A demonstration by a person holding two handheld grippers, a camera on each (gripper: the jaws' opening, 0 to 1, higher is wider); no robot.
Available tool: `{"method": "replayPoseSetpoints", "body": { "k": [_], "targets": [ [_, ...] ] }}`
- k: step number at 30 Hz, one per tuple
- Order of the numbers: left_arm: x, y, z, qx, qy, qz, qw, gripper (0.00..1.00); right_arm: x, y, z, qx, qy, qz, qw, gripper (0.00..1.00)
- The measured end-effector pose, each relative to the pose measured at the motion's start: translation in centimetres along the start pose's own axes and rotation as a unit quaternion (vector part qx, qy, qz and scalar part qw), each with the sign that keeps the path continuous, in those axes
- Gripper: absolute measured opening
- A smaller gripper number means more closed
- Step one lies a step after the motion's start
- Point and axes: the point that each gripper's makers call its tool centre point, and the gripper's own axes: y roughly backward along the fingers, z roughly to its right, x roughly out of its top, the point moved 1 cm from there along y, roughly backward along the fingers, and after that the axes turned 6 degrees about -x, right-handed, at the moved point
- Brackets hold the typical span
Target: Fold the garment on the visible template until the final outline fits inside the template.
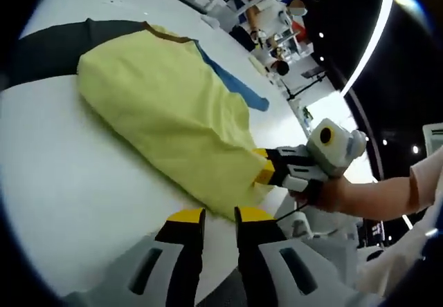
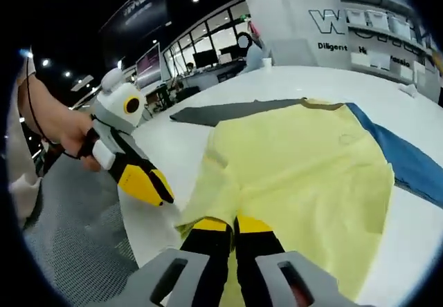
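Garment (image 1: 173,120) on the table (image 1: 62,196) — over the template (image 1: 239,86), near the table's edge.

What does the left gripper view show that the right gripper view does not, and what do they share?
Left gripper view alone: the right gripper shut on the yellow garment at its edge, and the left gripper shut just off the cloth. Right gripper view alone: wall lettering and the left gripper seen from the side, clear of the cloth. Both share the garment, the blue template beneath it, a dark strip and the white table.
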Motion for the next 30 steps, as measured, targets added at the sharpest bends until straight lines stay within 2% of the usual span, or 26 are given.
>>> {"method": "replayPoseSetpoints", "body": {
  "k": [3,6,8,14,20,23,24,30],
  "targets": [
    [0.0,-0.8,0.0,-0.001,0.008,0.004,1.0000,0.16,-0.2,0.0,0.6,-0.002,-0.013,-0.004,0.9999,0.00],
    [0.3,-1.6,0.1,-0.012,0.046,0.018,0.9987,0.16,-0.1,0.2,0.8,-0.003,-0.023,-0.005,0.9997,0.00],
    [0.5,-2.0,0.0,-0.014,0.055,0.023,0.9982,0.16,-0.1,0.3,0.9,-0.004,-0.023,-0.005,0.9997,0.00],
    [1.1,-2.5,-0.3,-0.029,0.120,0.055,0.9909,0.15,-0.3,0.6,1.0,0.001,-0.023,-0.009,0.9997,0.00],
    [1.0,-2.6,-0.9,-0.037,0.171,0.065,0.9824,0.04,-0.6,0.7,1.2,0.000,-0.023,-0.015,0.9996,0.00],
    [1.1,-2.5,-0.7,-0.042,0.180,0.067,0.9804,0.00,-0.7,0.7,1.4,-0.001,-0.023,-0.018,0.9996,0.00],
    [1.2,-2.5,-0.3,-0.054,0.180,0.069,0.9798,0.00,-0.7,0.7,1.4,-0.001,-0.023,-0.019,0.9996,0.00],
    [1.4,-2.0,-0.3,-0.056,0.178,0.073,0.9796,0.00,-0.9,0.6,1.5,-0.002,-0.022,-0.023,0.9995,0.00]
  ]
}}
